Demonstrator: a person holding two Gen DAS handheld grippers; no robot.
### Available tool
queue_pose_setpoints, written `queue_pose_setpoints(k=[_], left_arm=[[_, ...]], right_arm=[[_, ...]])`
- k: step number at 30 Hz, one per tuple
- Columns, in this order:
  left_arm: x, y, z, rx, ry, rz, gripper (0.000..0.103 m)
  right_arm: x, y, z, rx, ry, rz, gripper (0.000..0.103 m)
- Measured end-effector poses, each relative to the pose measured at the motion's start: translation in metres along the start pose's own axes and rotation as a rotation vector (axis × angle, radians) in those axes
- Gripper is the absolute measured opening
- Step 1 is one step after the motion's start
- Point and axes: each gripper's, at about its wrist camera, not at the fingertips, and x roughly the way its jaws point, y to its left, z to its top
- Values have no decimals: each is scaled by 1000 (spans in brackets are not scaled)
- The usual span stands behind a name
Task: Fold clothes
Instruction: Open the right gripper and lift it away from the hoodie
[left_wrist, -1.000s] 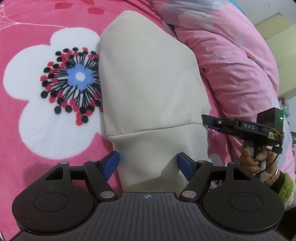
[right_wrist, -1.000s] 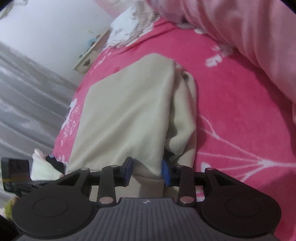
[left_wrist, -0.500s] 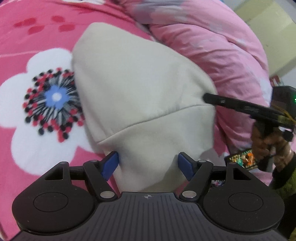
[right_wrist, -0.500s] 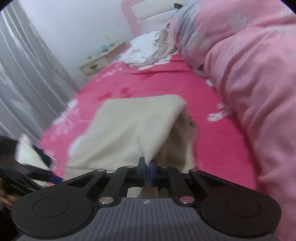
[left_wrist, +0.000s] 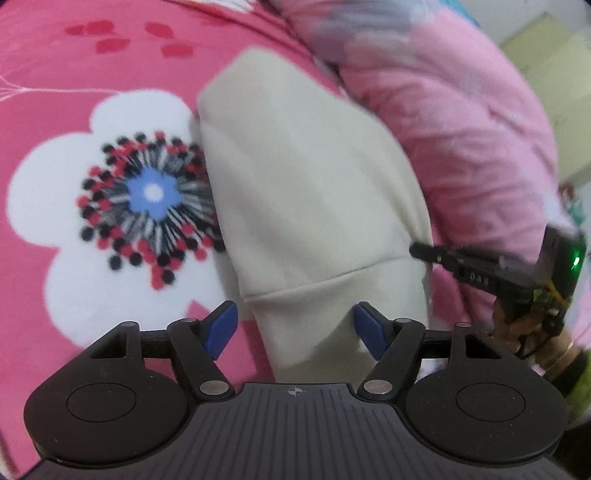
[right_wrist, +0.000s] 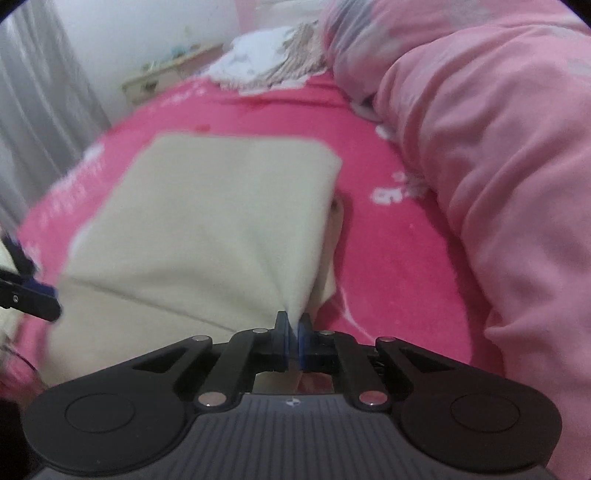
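Right gripper (right_wrist: 291, 338) jaws pinched tight on the near right corner of the cream garment (right_wrist: 207, 221); left gripper (left_wrist: 293, 330) jaws wide, straddling the near hem, not gripping. Garment lies part-folded on the pink bedspread (left_wrist: 55, 55), pink duvet (right_wrist: 498, 166) to its right. Best to clamp the left corner too, then lift both level and carry the edge far, keeping it taut

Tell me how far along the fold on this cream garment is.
Done: the cream garment lies on the pink bedspread with a layer already doubled over. In hand: the right gripper is shut on its near corner, pulling the cloth into a peak; the left gripper is open with the hem between its fingers, not pinched. Left: grip that side and carry the next fold over.
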Motion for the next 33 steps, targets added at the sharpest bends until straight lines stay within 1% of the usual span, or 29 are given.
queue_pose_setpoints(k=[2, 3, 4, 5, 6, 8, 9, 11, 12, 13, 14, 15, 17, 18, 19, 20, 21, 22, 23, 25, 26, 27, 30, 32, 33], left_arm=[[6, 0, 0, -26, 19, -14, 72], [8, 0, 1, -34, 30, -18, 71], [7, -1, 2, -32, 34, -18, 71], [7, -2, 3, -23, 36, -18, 71], [7, -3, 3, -17, 37, -17, 70], [8, -6, 3, -8, 38, -13, 70], [9, -6, 3, -7, 39, -13, 70], [10, -5, 3, -12, 41, -16, 70], [11, -4, 2, -19, 43, -20, 71], [11, -4, 2, -25, 44, -23, 71], [11, -3, 1, -29, 45, -25, 71], [12, -2, 1, -33, 45, -28, 71], [13, 0, -1, -52, 45, -36, 71], [13, 2, -2, -67, 47, -43, 71], [14, 4, -3, -84, 47, -52, 71], [15, 7, -4, -102, 49, -67, 71], [16, 11, -6, -125, 54, -85, 71], [18, 14, -8, -150, 58, -105, 71], [19, 17, -10, -170, 57, -120, 71], [17, 19, -11, -173, 45, -131, 71], [16, 18, -12, -166, 40, -131, 71], [15, 17, -13, -156, 34, -128, 71], [16, 9, -14, -120, 11, -112, 71], [16, 8, -16, -121, 5, -112, 71], [17, 8, -16, -128, 6, -115, 71]], right_arm=[[10, 7, -5, -53, 8, -39, 6], [8, 8, -5, -64, 6, -52, 7], [4, 7, -3, -64, 4, -69, 12], [-1, 6, -1, -61, 2, -83, 20], [-7, 3, 1, -55, 2, -94, 23], [-23, -1, 8, -60, -15, -125, 25], [-31, 0, 12, -82, -34, -153, 24], [-48, 11, 20, -174, -90, -240, 25], [-55, 17, 24, -209, -122, -267, 25], [-61, 22, 28, -219, -152, -251, 23], [-65, 27, 32, -214, -173, -206, 19], [-65, 33, 33, -219, -187, -166, 18], [-53, 45, 30, -252, -184, -107, 17], [-41, 46, 26, -259, -162, -100, 16], [-26, 46, 20, -267, -130, -105, 16], [-6, 41, 13, -273, -78, -128, 15], [14, 33, 3, -279, -30, -144, 8], [24, 27, -5, -298, -27, -144, 7], [23, 26, -7, -326, -42, -147, 7], [12, 34, 5, -359, -19, -195, 6], [3, 39, 13, -356, -28, -199, 8], [-8, 45, 20, -353, -57, -172, 9], [-38, 74, 42, -392, -171, -28, 9], [-46, 94, 55, -414, -222, 88, 9], [-44, 103, 61, -420, -230, 146, 9]])
